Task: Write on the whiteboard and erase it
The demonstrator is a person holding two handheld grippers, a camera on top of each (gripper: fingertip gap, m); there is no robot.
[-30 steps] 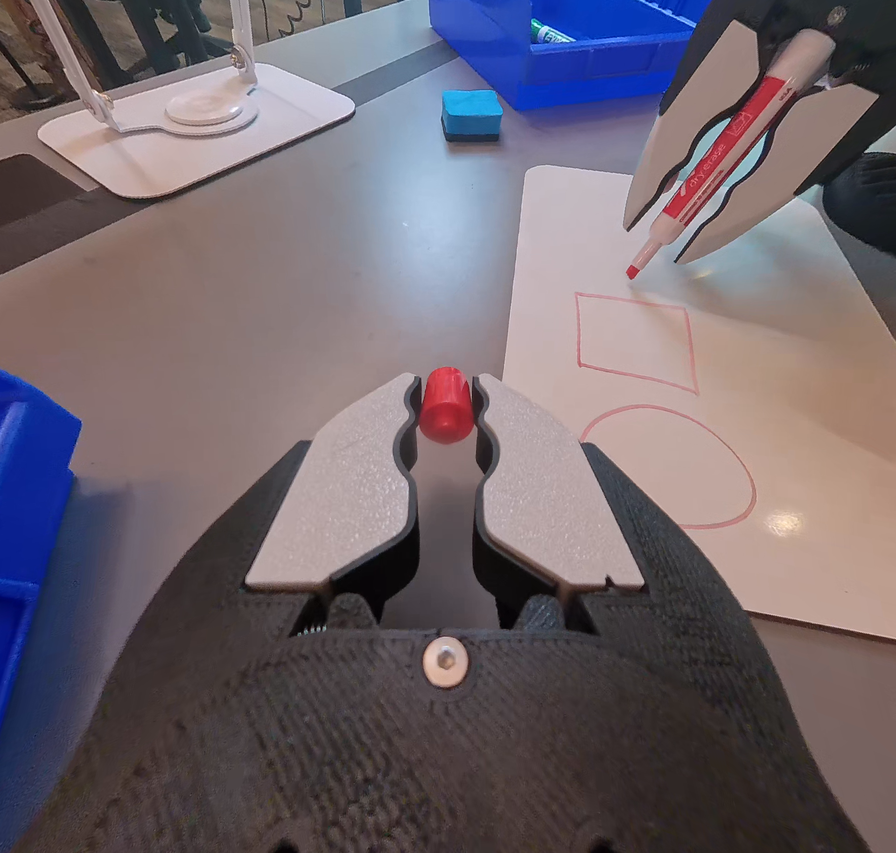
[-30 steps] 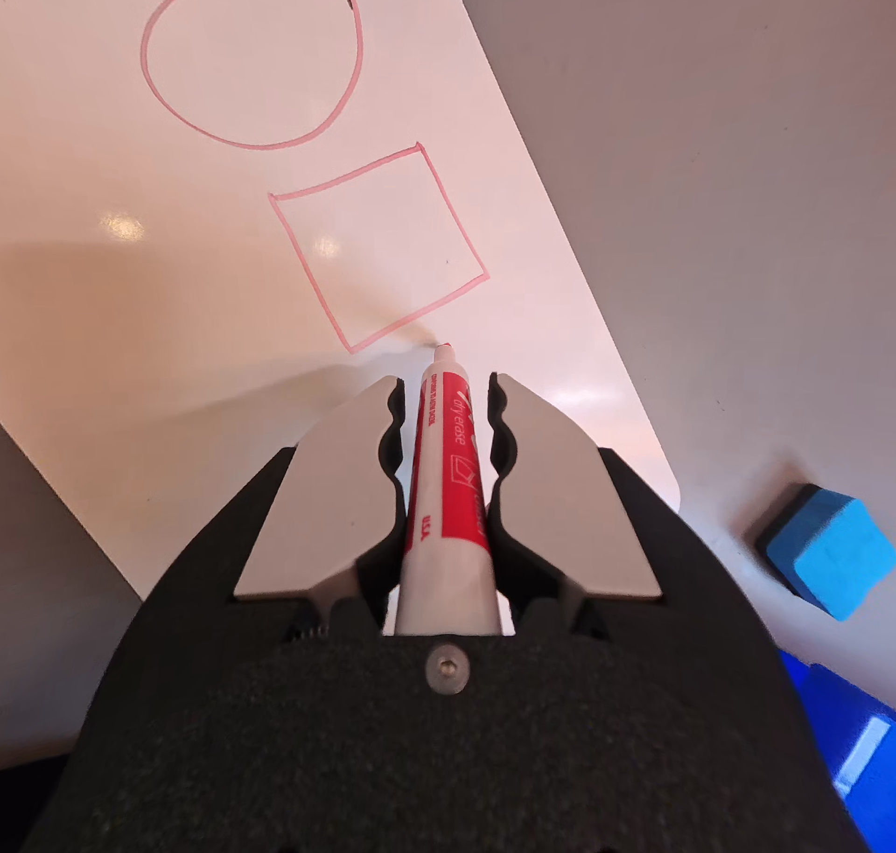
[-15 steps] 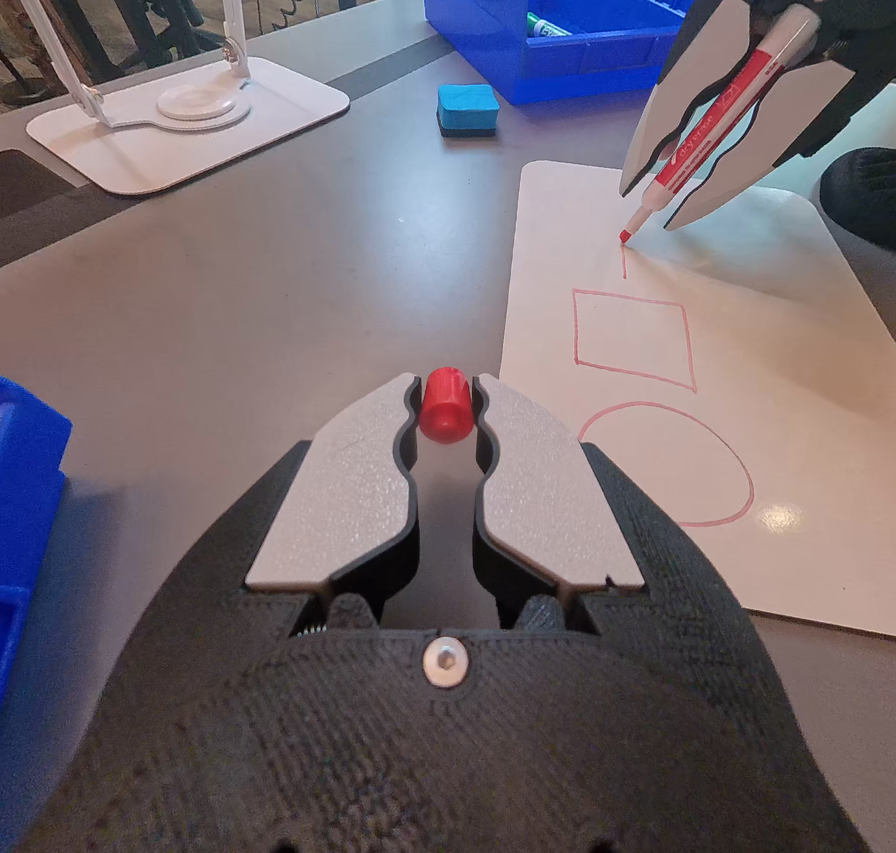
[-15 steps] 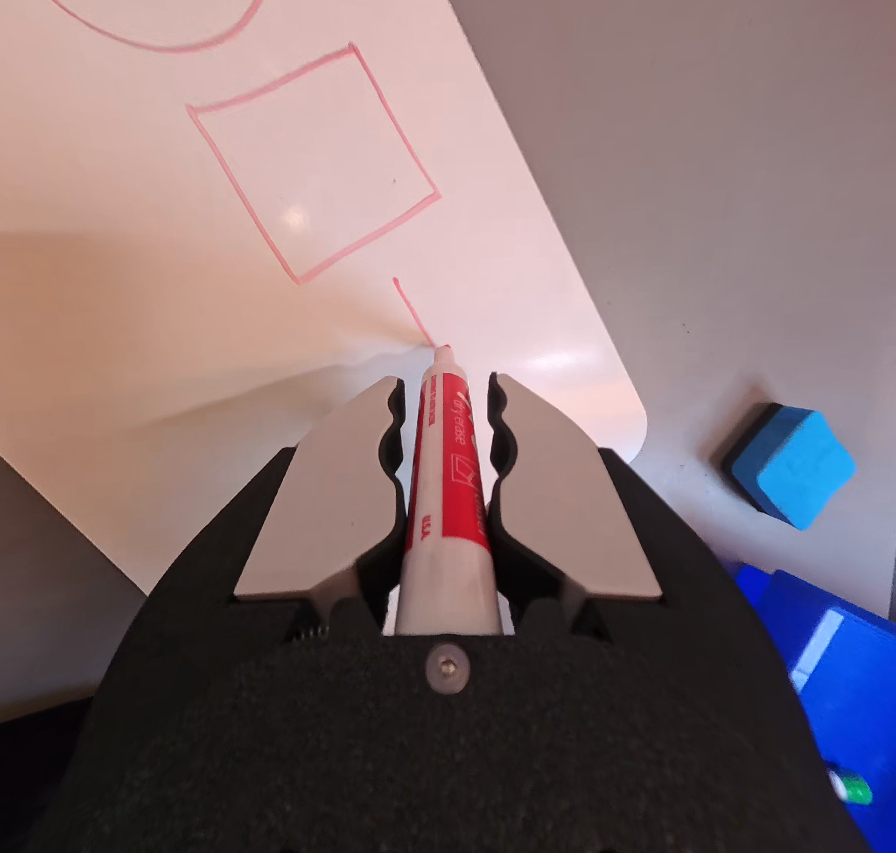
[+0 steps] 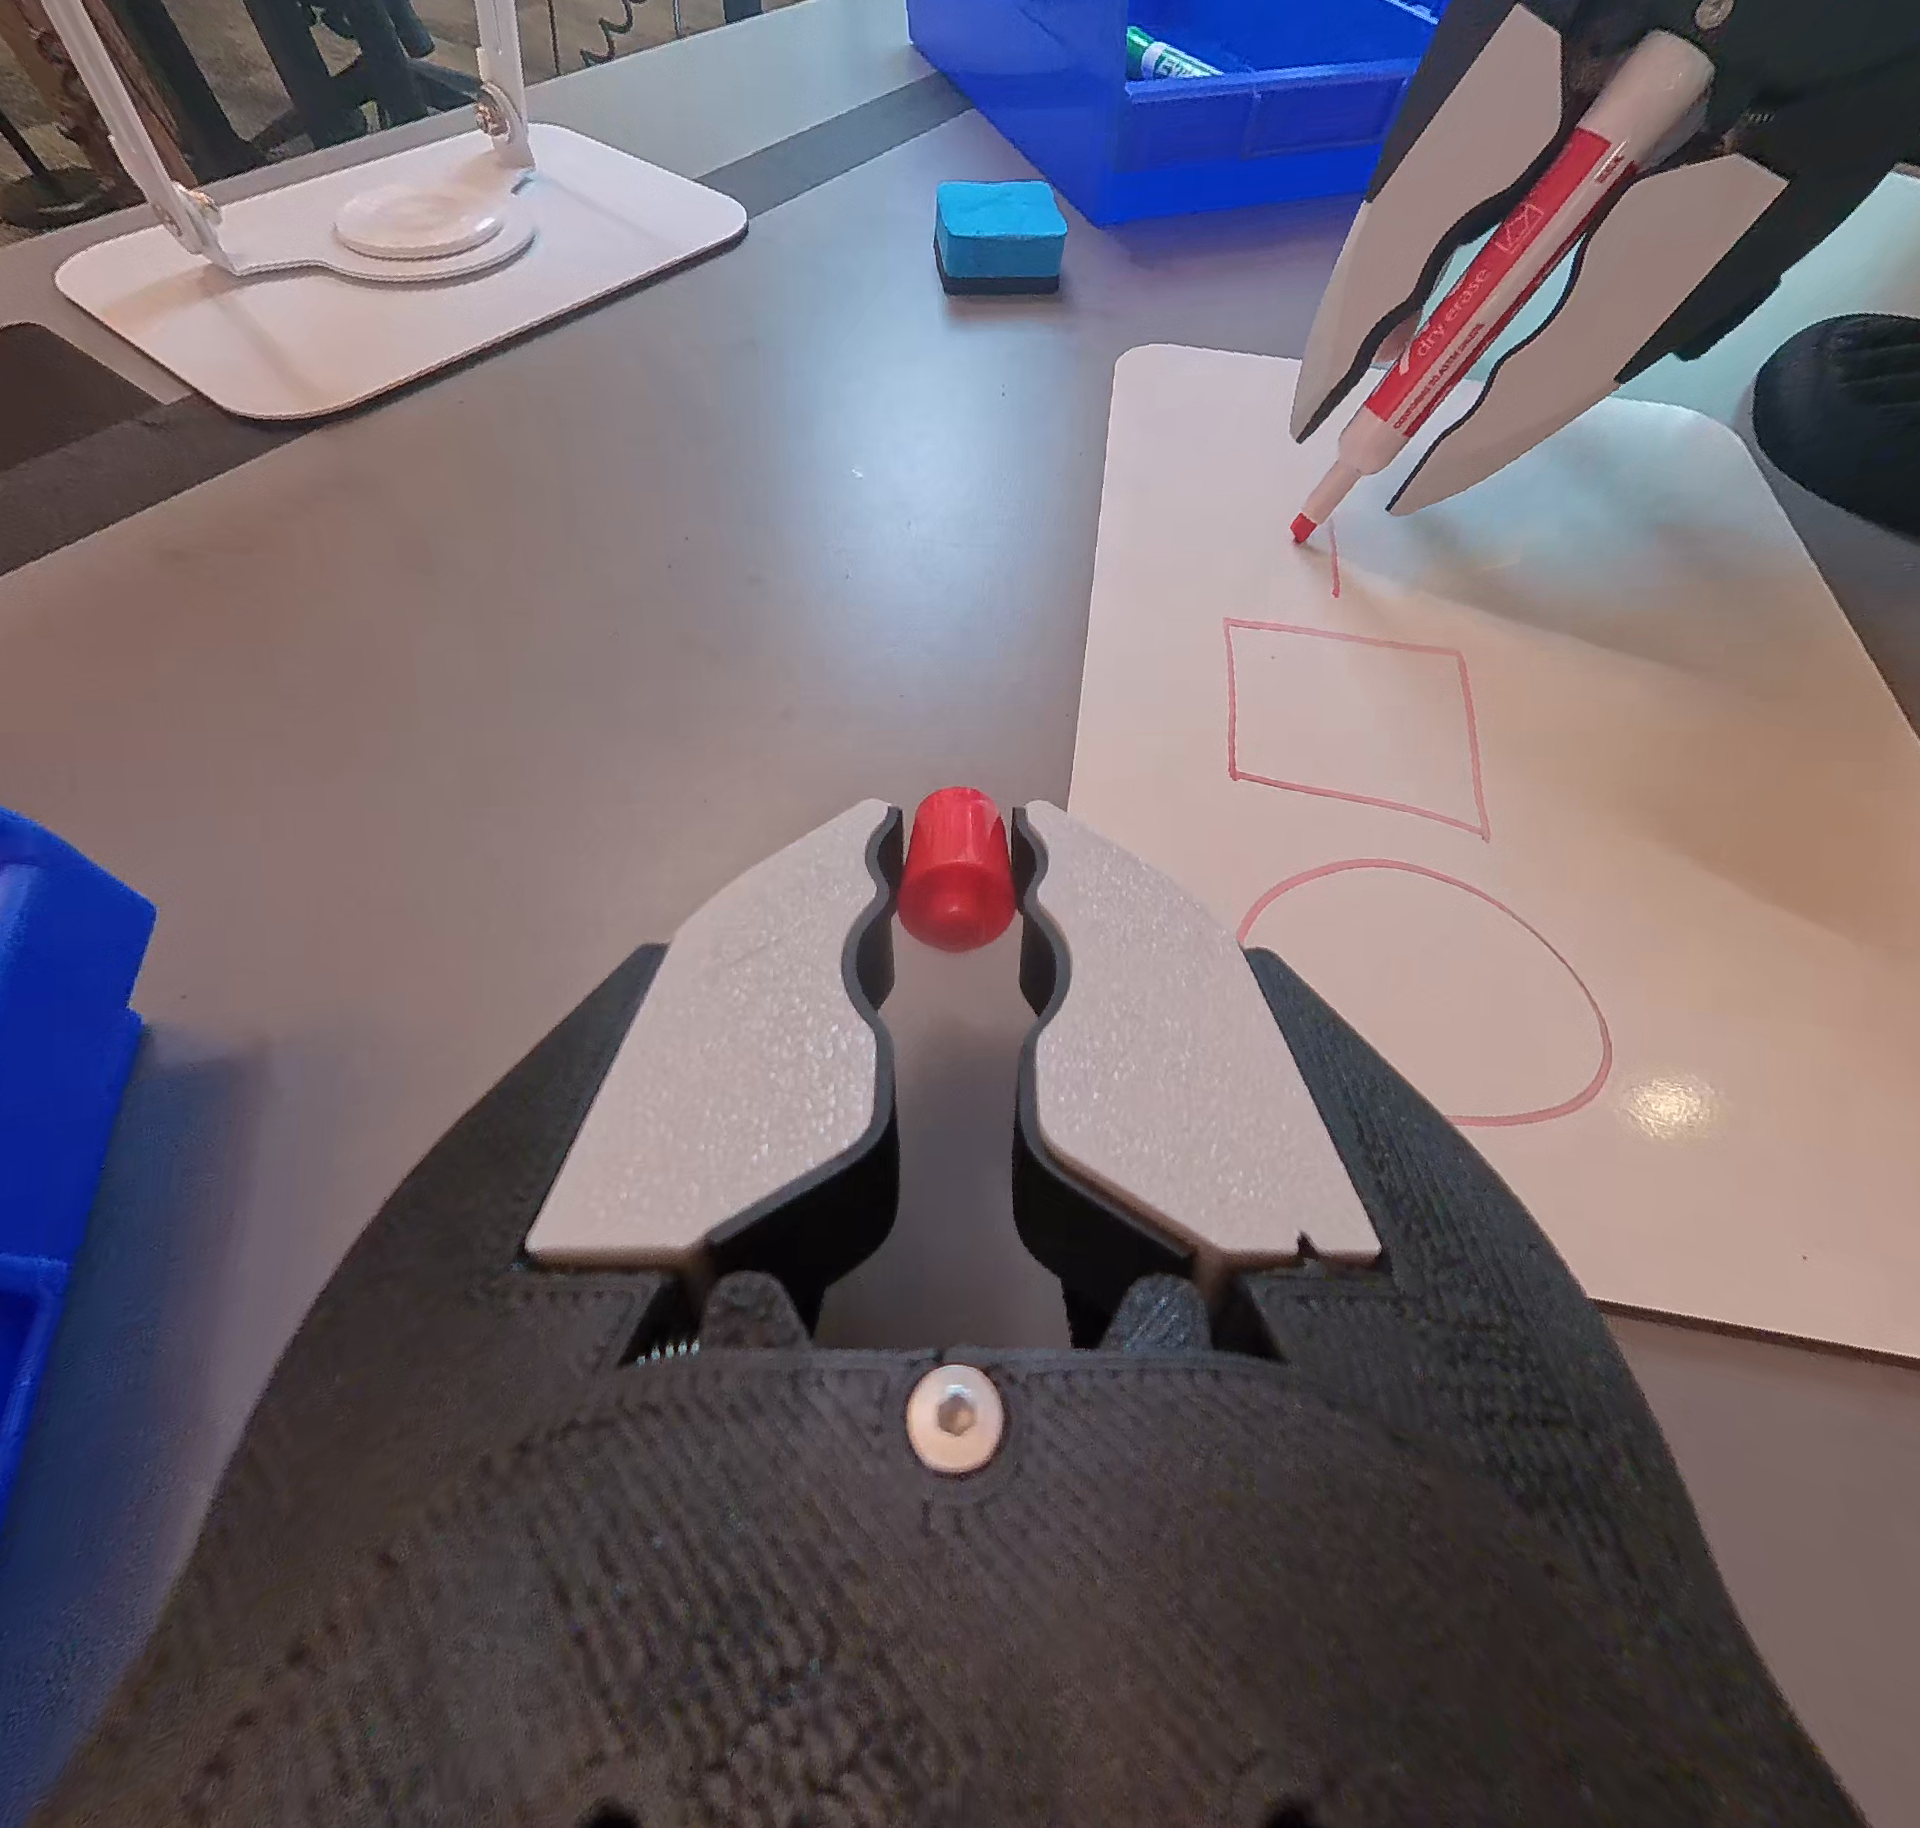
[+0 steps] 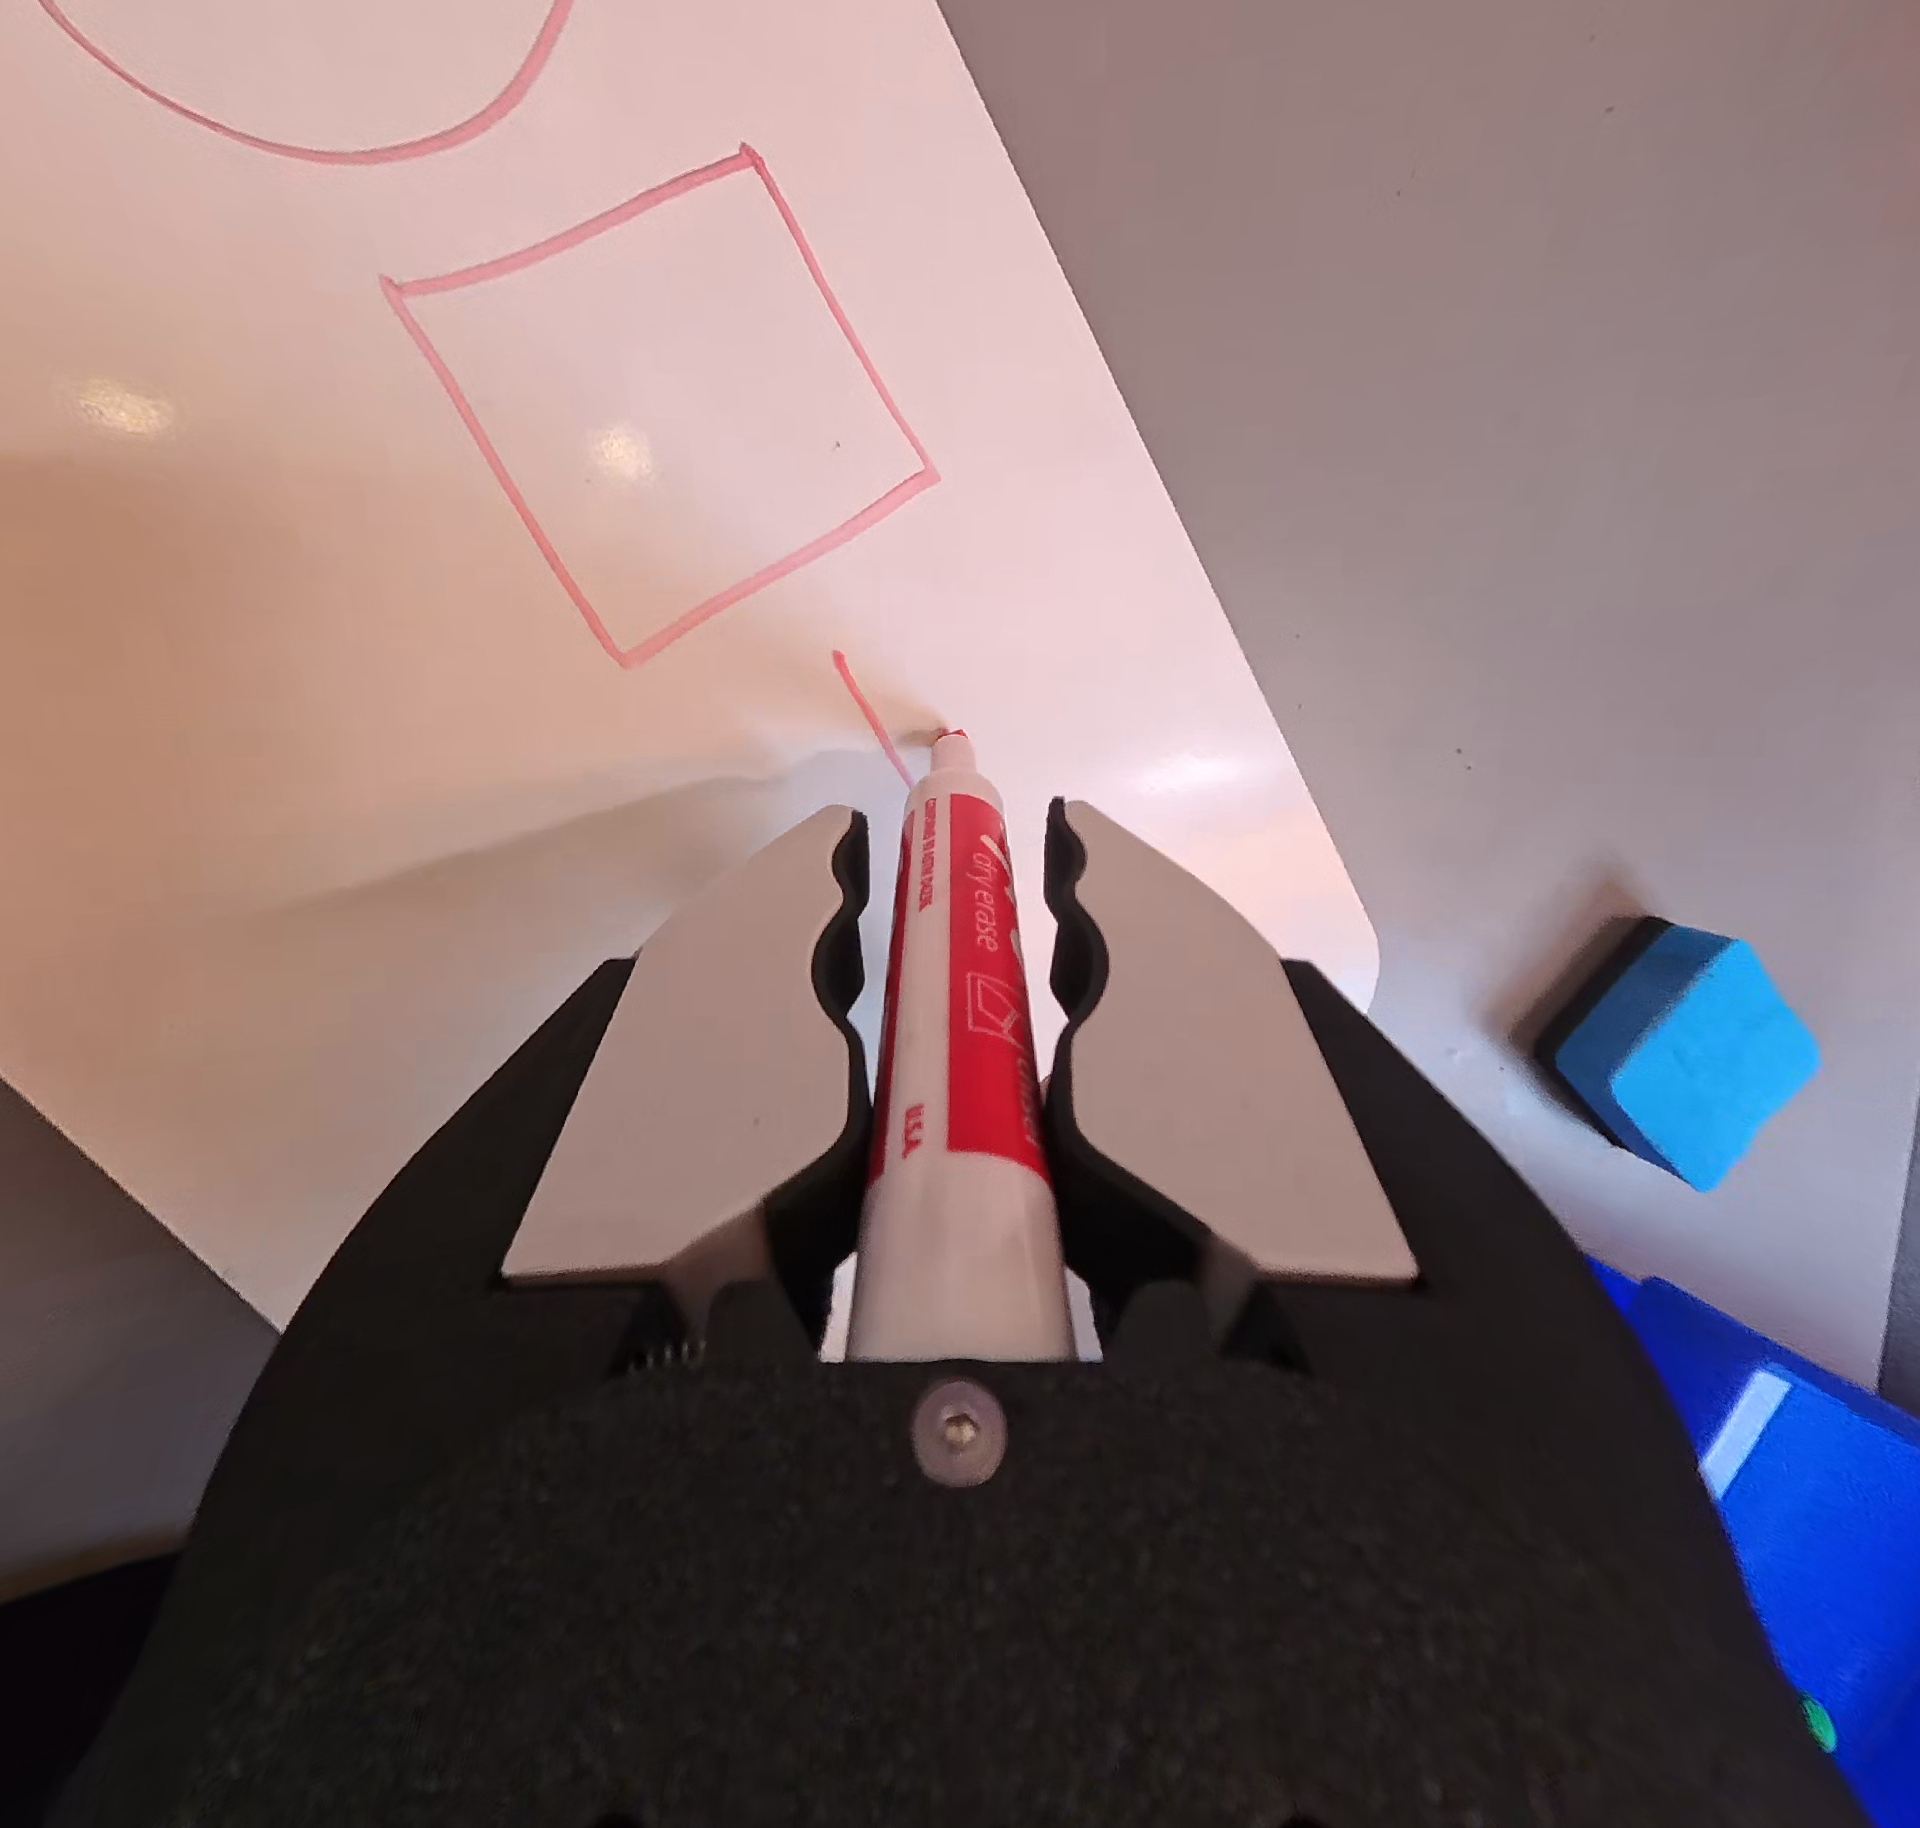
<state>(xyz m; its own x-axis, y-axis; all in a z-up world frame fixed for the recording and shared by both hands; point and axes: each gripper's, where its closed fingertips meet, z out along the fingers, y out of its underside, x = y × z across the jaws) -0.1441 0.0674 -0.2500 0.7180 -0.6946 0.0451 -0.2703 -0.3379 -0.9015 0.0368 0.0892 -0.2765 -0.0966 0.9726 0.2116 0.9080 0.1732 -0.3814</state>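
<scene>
A white whiteboard (image 5: 1621, 770) lies flat on the grey table, also in the right wrist view (image 6: 260, 490). It bears a red circle, a red square and a short red stroke. My right gripper (image 6: 954, 822), also in the left wrist view (image 5: 1351, 469), is shut on a red marker (image 6: 961, 1030) whose tip touches the board beside the end of the stroke. My left gripper (image 5: 951, 822) is shut on the red marker cap (image 5: 954, 879) and hovers over the table left of the board. A blue eraser (image 5: 1000, 235) sits on the table beyond the board, also in the right wrist view (image 6: 1688, 1046).
A blue bin (image 5: 1132, 53) holding a green marker (image 5: 1169, 59) stands at the back. A white lamp base (image 5: 405, 261) stands at the back left. Another blue bin (image 5: 52, 1103) is at the left edge. A dark object (image 5: 1839, 407) lies at the right.
The right gripper drew a short stroke away from the square, then shifted the marker tip sideways off the stroke's end. The left gripper has barely moved.
</scene>
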